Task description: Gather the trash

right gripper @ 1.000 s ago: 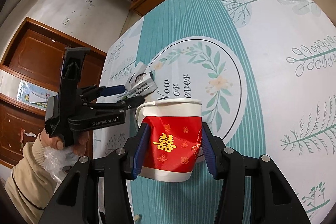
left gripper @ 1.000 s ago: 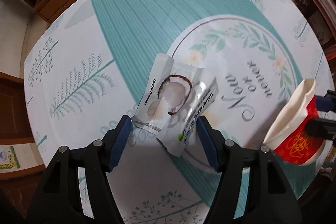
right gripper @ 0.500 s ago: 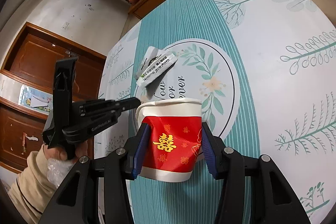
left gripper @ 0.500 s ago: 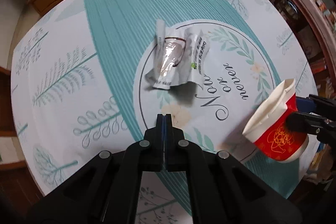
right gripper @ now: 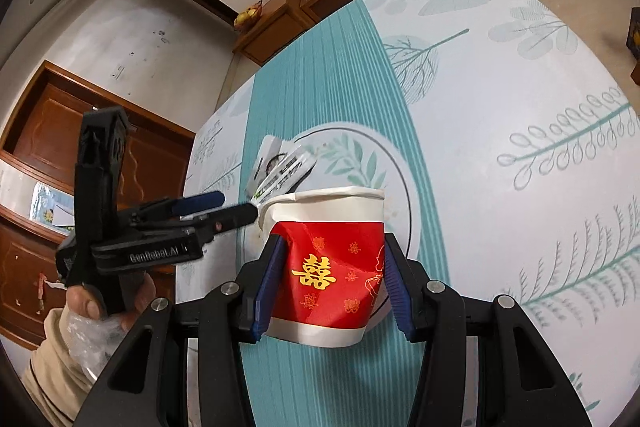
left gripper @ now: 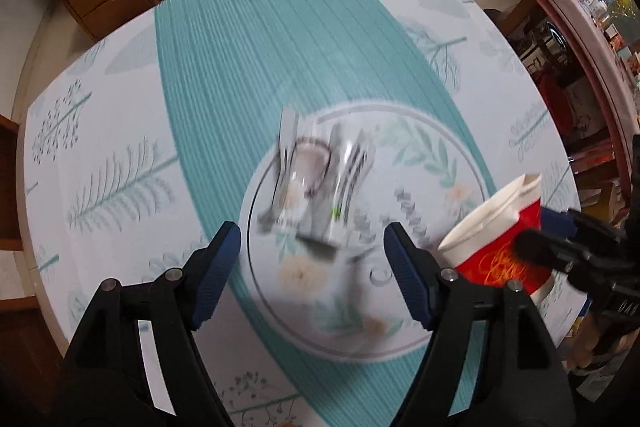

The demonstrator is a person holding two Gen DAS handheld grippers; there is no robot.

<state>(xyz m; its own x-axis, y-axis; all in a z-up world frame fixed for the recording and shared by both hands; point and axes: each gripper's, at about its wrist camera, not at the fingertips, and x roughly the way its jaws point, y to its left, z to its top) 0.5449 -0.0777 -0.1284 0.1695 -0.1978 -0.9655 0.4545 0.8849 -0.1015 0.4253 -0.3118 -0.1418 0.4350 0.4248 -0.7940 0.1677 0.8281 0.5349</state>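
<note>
Teal-striped counter [left gripper: 224, 75] fills both views. Left claw [left gripper: 312, 247], jaws just opened wide, hangs empty above the crumpled candy wrapper [left gripper: 316, 183] lying there. Right claw [right gripper: 328, 287] clamps the red paper cup [right gripper: 328, 267].

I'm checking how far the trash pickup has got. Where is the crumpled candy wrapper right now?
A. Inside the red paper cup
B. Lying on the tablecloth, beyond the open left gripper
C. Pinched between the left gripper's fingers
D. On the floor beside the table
B: the wrapper lies on the tablecloth, ahead of the left gripper, whose jaws have just been opening with nothing between them.
</note>
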